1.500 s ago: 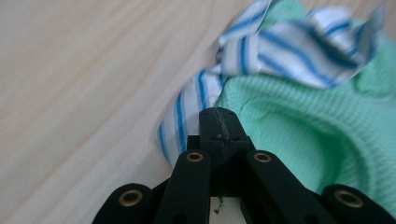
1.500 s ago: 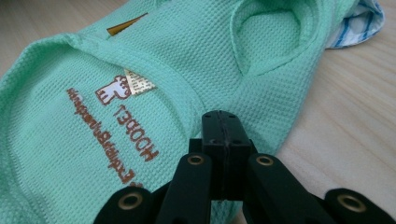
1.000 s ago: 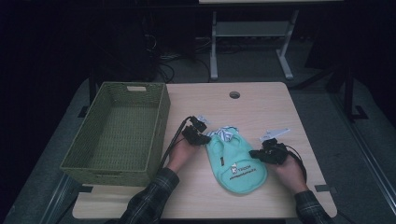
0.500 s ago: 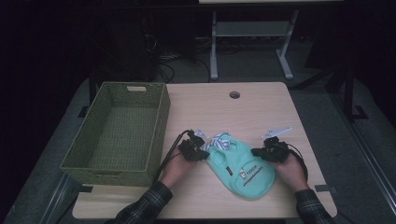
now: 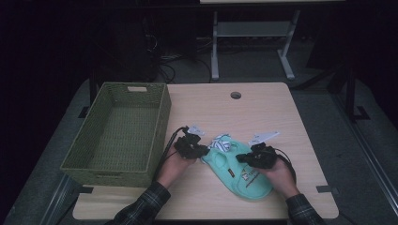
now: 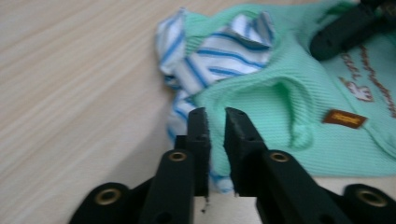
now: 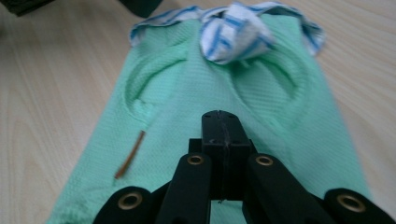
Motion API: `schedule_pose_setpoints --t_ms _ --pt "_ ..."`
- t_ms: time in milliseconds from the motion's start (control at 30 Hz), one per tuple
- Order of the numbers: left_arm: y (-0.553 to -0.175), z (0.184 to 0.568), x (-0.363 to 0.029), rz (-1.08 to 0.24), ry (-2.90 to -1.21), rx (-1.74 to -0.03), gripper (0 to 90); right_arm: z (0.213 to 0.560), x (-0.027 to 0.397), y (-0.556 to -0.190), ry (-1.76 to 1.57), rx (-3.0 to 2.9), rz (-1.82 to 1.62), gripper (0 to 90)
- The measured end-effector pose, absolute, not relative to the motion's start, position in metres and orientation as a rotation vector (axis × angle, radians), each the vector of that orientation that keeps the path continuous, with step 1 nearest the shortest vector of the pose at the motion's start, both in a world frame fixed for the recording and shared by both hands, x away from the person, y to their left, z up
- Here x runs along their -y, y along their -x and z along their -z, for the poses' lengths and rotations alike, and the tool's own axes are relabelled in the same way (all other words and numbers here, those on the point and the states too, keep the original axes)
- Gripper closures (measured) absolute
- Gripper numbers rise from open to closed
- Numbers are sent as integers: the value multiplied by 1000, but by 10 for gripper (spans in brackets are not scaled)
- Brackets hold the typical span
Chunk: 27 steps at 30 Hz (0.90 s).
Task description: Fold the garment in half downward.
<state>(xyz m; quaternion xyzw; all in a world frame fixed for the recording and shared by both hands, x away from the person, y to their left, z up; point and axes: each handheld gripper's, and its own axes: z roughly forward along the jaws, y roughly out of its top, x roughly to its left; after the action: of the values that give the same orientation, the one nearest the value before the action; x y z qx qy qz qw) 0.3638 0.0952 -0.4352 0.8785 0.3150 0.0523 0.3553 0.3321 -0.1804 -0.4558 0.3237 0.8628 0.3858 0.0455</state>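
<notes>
A small mint-green garment (image 5: 237,178) (image 6: 280,107) (image 7: 187,93) with a blue-and-white striped collar (image 5: 220,143) (image 6: 224,51) (image 7: 233,35) lies flat on the wooden table (image 5: 281,117). My left gripper (image 5: 202,151) (image 6: 216,114) sits at the garment's left edge. Its jaws have just been opening and stand a narrow gap apart over the striped hem, without pressing on it. My right gripper (image 5: 242,158) (image 7: 219,116) is shut, and its tips hover over the green cloth's middle. I see no fold between them. It also appears as the right gripper (image 6: 345,28) in the left gripper view.
A woven green basket (image 5: 159,122) stands on the table's left side, close to my left hand. A cable hole (image 5: 235,95) lies near the far edge. A metal desk frame (image 5: 253,33) stands on the dark floor behind.
Both hands drew nearer the table's front edge and the garment shifted with them. The right gripper slid left over the cloth. The left jaws parted.
</notes>
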Motion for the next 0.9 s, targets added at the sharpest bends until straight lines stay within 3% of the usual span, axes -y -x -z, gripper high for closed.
schedule_pose_setpoints --t_ms 233,533,667,900 --pt "-369 446 -96 -137 -2273 -866 510 467 170 -333 -969 -2681 -1099 899" --pt "-368 459 -86 -136 -2325 -842 447 467 170 -333 -968 -2685 -1089 899" --pt "-365 459 -83 -181 -2356 -816 492 467 169 -333 -969 -2683 -1091 899" --pt "-364 459 -82 -197 -2365 -786 716 467 169 -332 -955 -2682 -1088 899"
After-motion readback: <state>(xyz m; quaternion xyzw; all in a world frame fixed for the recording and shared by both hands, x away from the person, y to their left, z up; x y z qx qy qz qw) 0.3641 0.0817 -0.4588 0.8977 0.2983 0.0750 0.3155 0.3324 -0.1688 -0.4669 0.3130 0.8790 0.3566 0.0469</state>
